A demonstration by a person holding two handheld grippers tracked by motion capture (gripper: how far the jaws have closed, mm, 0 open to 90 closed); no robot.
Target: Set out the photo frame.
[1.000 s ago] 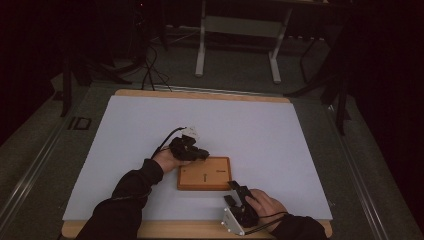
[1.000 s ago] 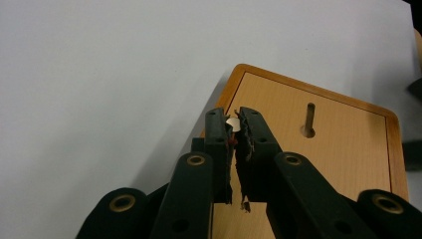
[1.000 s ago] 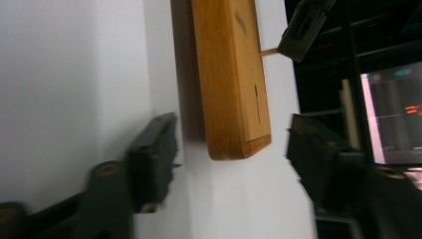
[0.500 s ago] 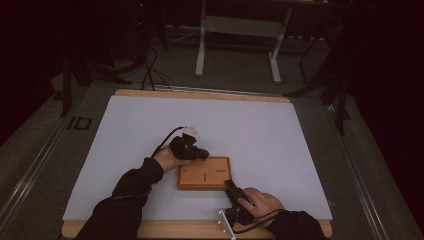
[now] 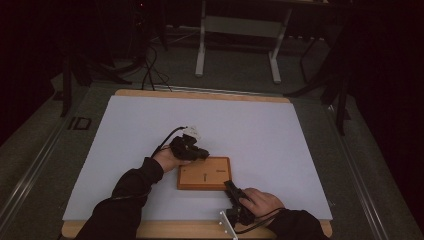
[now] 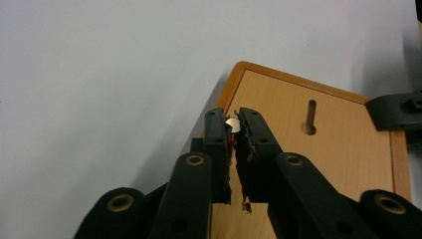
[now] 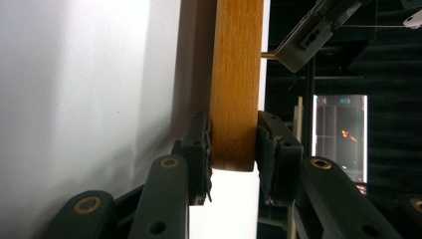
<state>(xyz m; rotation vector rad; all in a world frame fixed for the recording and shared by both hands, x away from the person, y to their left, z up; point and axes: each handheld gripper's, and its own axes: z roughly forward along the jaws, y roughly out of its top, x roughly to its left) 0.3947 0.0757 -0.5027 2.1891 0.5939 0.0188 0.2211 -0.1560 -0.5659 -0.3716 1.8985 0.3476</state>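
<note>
Coin (image 6: 232,124) pinched in my left gripper (image 6: 233,130) near the slot (image 6: 310,117), right gripper (image 7: 233,149) just clamped the wooden box (image 5: 204,173); misalignment could drop the coin.

High view dim, surroundings near black; white counter (image 5: 280,135) brightest, no glare. Gripper views brighter, evenly lit; soft shadow beside wooden board (image 6: 328,149). Near tongs slightly soft, backgrounds sharp.

Dark room, grey metal stand (image 5: 239,30)
</note>
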